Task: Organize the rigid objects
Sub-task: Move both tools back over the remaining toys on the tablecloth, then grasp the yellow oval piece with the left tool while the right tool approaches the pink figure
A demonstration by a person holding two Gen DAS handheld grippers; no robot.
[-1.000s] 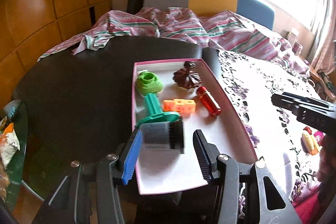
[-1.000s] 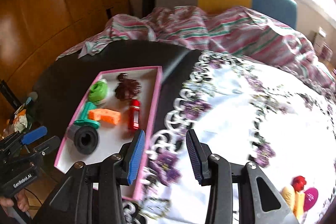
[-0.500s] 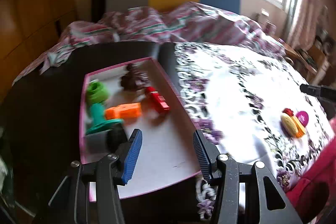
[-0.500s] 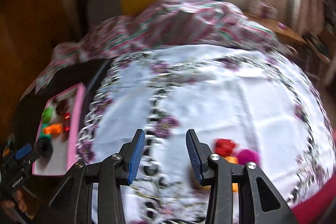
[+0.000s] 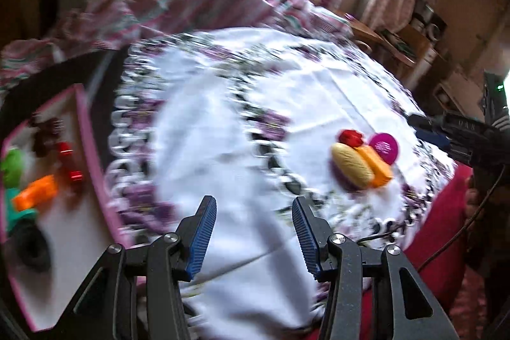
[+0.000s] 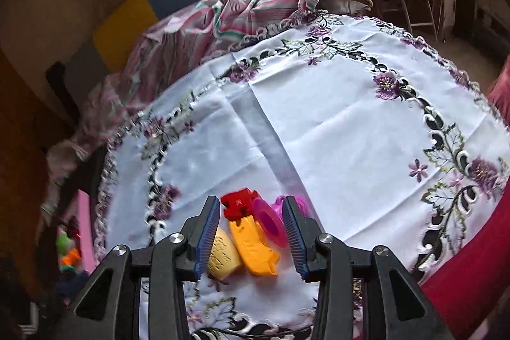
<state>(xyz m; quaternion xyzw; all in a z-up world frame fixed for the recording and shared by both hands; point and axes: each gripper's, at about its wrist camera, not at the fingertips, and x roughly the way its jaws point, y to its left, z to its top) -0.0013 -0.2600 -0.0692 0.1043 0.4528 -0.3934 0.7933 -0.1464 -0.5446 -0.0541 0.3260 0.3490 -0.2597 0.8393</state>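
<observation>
Four small plastic toys are lying huddled together on the white embroidered tablecloth (image 6: 334,123), close to its near hem: a red piece (image 6: 237,202), an orange wedge (image 6: 251,244), a pale yellow oval (image 6: 223,255) and a magenta disc (image 6: 271,222). The right gripper (image 6: 251,231) is hovering right over that cluster, its jaws standing apart with nothing pinched; the orange wedge and the disc are showing in the gap between them. The left gripper (image 5: 253,230) is hanging over bare cloth beside the cluster, its jaws easing closer together with nothing between them. Across the cloth from the toys, the pink-rimmed tray (image 5: 92,148) is already holding several other pieces.

These toys look like hollow moulded plastic: light, stiff, a little slick, unlikely to break. I would take the orange wedge across its long flat sides, where the pads get parallel faces. The oval is rounded and may squirt out, so grip it at its widest part. The pieces are touching, so a careless closing could nudge a neighbour.
</observation>
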